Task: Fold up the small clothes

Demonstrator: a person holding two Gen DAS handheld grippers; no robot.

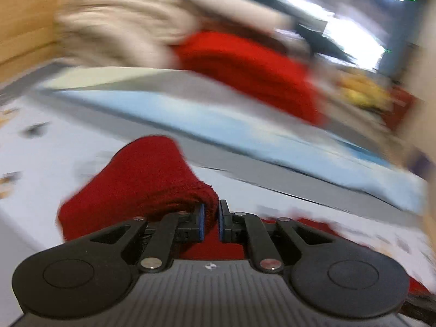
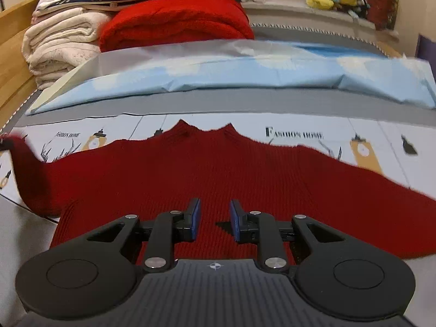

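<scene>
The left gripper [image 1: 210, 219] is clamped on a fold of the ribbed dark-red knit sweater [image 2: 190, 179]. The right gripper [image 2: 215, 219] hovers over the sweater's flat body, blue pads apart, pinching nothing.

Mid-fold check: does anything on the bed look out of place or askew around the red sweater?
One thing: the sweater's sleeve on the left of the right wrist view is lifted and bunched, not flat like the body. The left tongs are shut on that sleeve's cuff. The right tongs stand open above the hem, gripping nothing.
</scene>
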